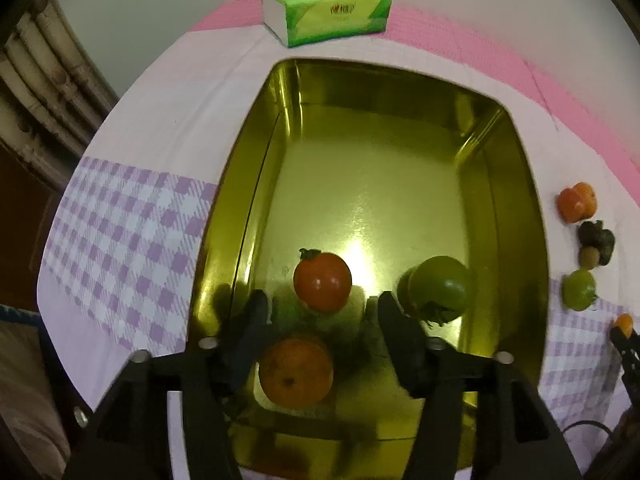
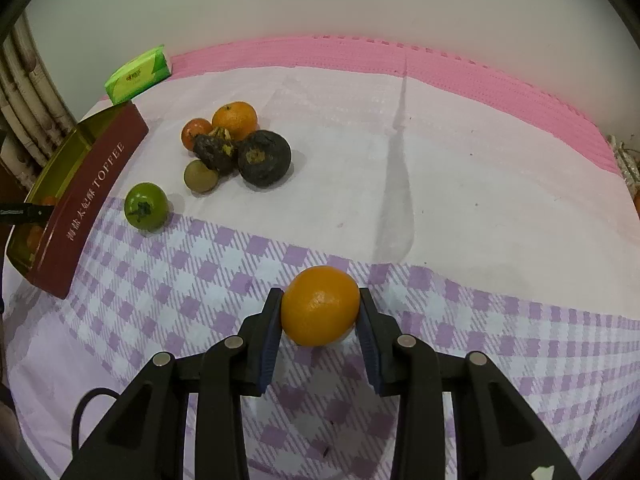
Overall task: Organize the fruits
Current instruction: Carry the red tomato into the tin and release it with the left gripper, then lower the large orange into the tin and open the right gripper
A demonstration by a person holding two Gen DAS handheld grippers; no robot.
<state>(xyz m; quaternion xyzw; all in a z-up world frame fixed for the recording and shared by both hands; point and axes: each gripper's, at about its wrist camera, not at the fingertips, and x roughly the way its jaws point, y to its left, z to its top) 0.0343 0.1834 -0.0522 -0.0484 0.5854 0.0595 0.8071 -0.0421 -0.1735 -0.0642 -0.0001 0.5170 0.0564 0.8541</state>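
My left gripper hangs open over a gold tin. Inside lie a red tomato just past the fingertips, an orange lower down between the fingers, and a green tomato to the right; the pads touch none of them. My right gripper is shut on an orange just above the checked cloth. On the cloth sit a green tomato, a brownish round fruit, two dark fruits, a small red tomato and another orange.
The tin's maroon outer wall reads TOFFEE and stands at the left of the right wrist view. A green tissue pack lies behind the tin near the white wall. A pink mat runs along the back of the cloth.
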